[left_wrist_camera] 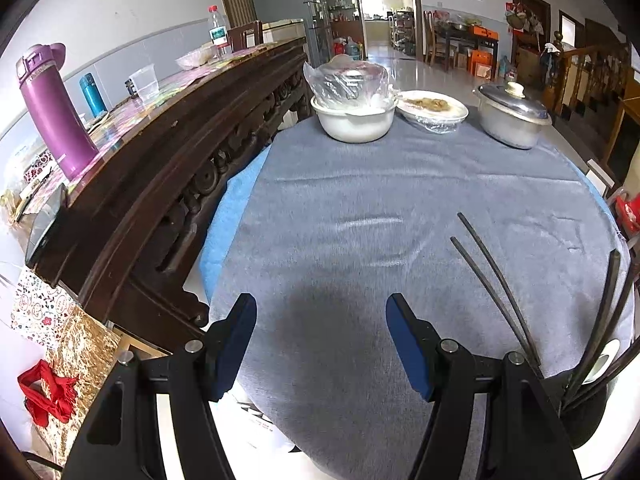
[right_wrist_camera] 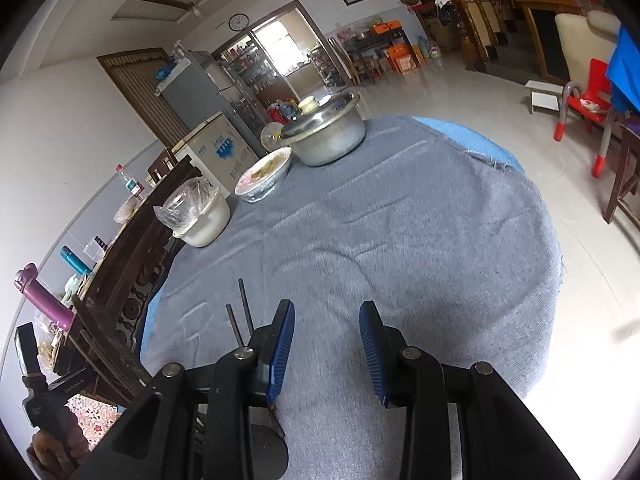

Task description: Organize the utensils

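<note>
Round desk (left_wrist_camera: 360,208) filled centre frame in both views, covered by grey woven cloth (right_wrist_camera: 400,240) with light creases; blue underlayer showed at the edges. Dark carved wooden sideboard (left_wrist_camera: 168,168) ran up the left of the left wrist view, glossy top. Dull aluminium pot (left_wrist_camera: 510,118) with lid at upper right, white ceramic bowl (left_wrist_camera: 354,118) under crinkled clear plastic at upper centre, shallow white plate (left_wrist_camera: 432,108) between them. Purple flask (left_wrist_camera: 54,112) stood upright at left. Thin dark chopsticks (left_wrist_camera: 492,276) stuck out of a dark holder (left_wrist_camera: 588,404) at lower right, fanned out; in the right wrist view two tips (right_wrist_camera: 240,316) showed just left of the claw. Left claw (left_wrist_camera: 321,344) stood wide, nothing between the blue ribbed pads. Right claw (right_wrist_camera: 327,350) was narrower, also empty, over bare cloth.
</note>
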`<action>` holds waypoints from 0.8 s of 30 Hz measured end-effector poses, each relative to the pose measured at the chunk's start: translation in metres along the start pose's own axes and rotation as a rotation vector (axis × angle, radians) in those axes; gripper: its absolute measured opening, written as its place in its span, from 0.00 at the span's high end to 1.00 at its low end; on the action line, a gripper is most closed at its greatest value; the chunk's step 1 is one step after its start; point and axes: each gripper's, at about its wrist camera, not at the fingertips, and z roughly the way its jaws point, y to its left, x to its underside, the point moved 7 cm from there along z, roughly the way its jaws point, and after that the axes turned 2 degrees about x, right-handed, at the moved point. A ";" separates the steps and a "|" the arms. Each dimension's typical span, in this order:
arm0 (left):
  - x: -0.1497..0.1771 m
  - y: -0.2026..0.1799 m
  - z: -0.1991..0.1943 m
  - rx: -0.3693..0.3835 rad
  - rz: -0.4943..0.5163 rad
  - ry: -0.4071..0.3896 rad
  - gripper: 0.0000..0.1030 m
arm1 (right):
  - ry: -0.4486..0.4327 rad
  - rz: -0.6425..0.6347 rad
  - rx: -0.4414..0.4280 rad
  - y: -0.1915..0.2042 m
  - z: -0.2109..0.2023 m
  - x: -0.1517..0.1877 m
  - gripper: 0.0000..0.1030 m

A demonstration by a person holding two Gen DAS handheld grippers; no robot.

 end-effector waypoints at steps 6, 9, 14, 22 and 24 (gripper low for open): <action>0.004 -0.010 0.022 0.067 -0.016 0.057 0.34 | 0.030 0.007 -0.003 -0.001 0.011 0.005 0.65; 0.004 -0.020 0.037 0.157 -0.031 0.089 0.34 | 0.039 0.001 -0.002 0.000 0.014 0.007 0.65; 0.001 -0.041 0.072 0.290 -0.072 0.163 0.34 | 0.050 0.005 -0.002 -0.002 0.016 0.009 0.65; -0.006 -0.099 0.112 0.377 -0.018 0.231 0.34 | 0.070 0.022 -0.007 -0.007 0.019 0.014 0.65; -0.006 -0.113 0.121 0.373 -0.002 0.245 0.34 | 0.071 0.019 -0.008 -0.008 0.019 0.015 0.65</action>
